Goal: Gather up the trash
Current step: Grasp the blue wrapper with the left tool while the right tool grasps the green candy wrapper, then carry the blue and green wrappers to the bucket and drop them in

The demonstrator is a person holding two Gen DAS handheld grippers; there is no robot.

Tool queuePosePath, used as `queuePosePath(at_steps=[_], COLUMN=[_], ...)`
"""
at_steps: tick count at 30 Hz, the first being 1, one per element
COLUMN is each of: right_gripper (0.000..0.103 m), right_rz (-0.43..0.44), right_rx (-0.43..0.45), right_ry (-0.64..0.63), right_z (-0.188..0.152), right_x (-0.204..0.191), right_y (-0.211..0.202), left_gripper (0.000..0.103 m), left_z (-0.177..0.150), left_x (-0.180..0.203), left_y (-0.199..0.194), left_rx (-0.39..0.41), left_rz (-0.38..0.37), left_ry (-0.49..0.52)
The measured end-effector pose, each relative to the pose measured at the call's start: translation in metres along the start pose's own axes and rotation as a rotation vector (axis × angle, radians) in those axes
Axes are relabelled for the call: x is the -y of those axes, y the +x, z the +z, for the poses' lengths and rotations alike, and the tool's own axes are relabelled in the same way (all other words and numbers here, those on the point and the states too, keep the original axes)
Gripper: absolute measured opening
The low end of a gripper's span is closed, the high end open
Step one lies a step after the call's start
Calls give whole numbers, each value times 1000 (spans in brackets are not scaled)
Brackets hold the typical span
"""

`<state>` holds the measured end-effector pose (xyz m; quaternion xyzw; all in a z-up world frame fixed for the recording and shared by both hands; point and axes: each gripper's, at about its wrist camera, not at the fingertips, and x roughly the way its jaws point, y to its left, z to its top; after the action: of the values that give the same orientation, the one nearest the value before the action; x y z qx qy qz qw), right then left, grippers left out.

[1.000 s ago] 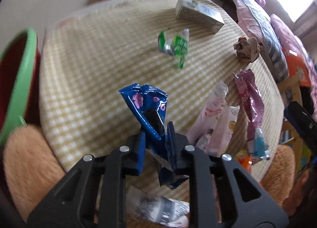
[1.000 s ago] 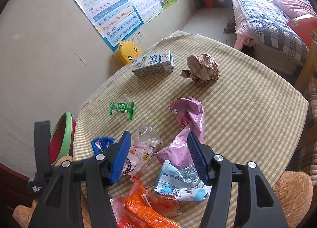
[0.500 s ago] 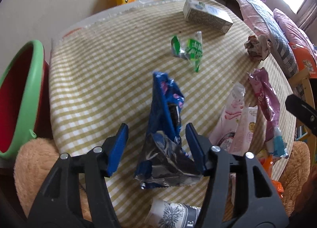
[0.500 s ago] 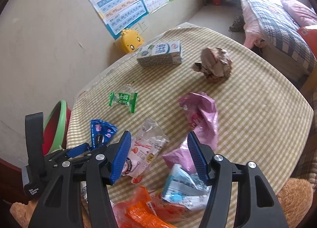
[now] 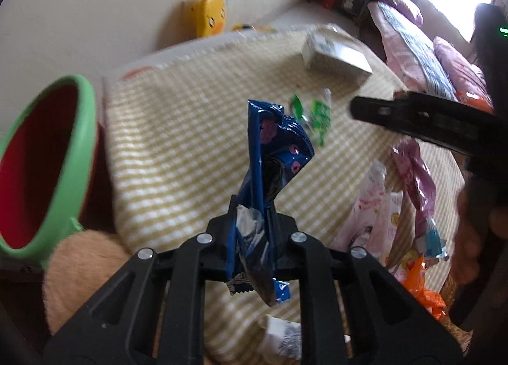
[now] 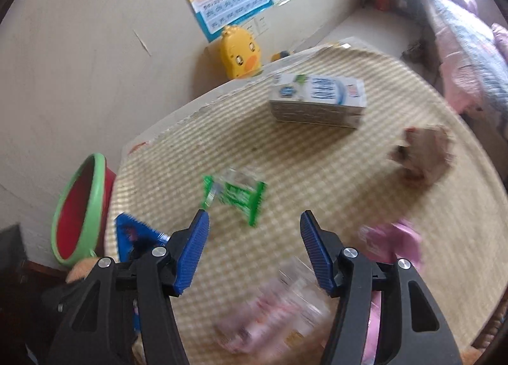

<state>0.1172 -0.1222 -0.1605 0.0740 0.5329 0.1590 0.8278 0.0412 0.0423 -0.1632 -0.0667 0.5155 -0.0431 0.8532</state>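
Half a second ago the blue wrapper (image 5: 275, 155) lay loose on the checked tablecloth (image 5: 177, 130) between parted jaws; now the left gripper (image 5: 252, 238) has clamped on its lower end and the wrapper stands upright above the cloth, its crumpled silver lining showing between the pads. The right gripper (image 6: 254, 250) has swung over toward the green wrapper (image 6: 236, 192), which a second ago lay well beyond its left finger and now sits just ahead of the gap between the two blue pads (image 6: 193, 254). Those jaws stand apart with nothing between them.

The red basin with the green rim (image 5: 41, 168) sits off the table's left edge, cut off by the left-wrist frame. In the right-wrist view the blue wrapper (image 6: 136, 235) is half hidden behind the left finger.

Much is smeared by motion. The brown crumpled paper (image 6: 422, 155) is a blur, and the pink wrapper (image 6: 397, 241) and the pale packets (image 6: 279, 311) near the bottom edge cannot be read. The milk carton (image 6: 317, 101) lies on its side toward the far edge, sharper, near the yellow duck toy (image 6: 239, 52) against the wall. In the left-wrist view the right gripper (image 5: 422, 117) crosses as a dark bar, hiding part of the bed, and an orange wrapper (image 5: 422, 288) is partly cut by a hand (image 5: 476, 238) at the right edge.
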Motion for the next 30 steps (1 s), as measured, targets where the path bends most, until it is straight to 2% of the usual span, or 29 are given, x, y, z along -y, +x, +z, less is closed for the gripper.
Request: queuePosePath(at_steps=[6, 14, 17, 19, 20, 21, 30], right_gripper=[58, 57, 48, 33, 31, 25, 17], right_rz=[-2, -28, -29, -35, -38, -36, 6], right_rx=[-43, -94, -81, -66, -62, -56, 34], right_ry=[33, 92, 85, 64, 56, 48, 16], right_z=[14, 16, 16, 16, 16, 16, -1], right_x=[-10, -5, -6, -9, -11, -12, -16], right_y=[33, 61, 61, 57, 55, 52, 1], left_gripper=[15, 15, 15, 15, 15, 15, 15], left_z=[7, 8, 8, 9, 9, 9, 11], left_x=[-19, -34, -36, -36, -36, -35, -28], left_y=[-13, -18, -19, -20, -20, -20, -32], left_rx=[56, 76, 82, 86, 87, 88, 122], left_rz=[34, 35, 39, 43, 44, 45, 65], left_ry=[-30, -43, -41, -38, -36, -34, 0])
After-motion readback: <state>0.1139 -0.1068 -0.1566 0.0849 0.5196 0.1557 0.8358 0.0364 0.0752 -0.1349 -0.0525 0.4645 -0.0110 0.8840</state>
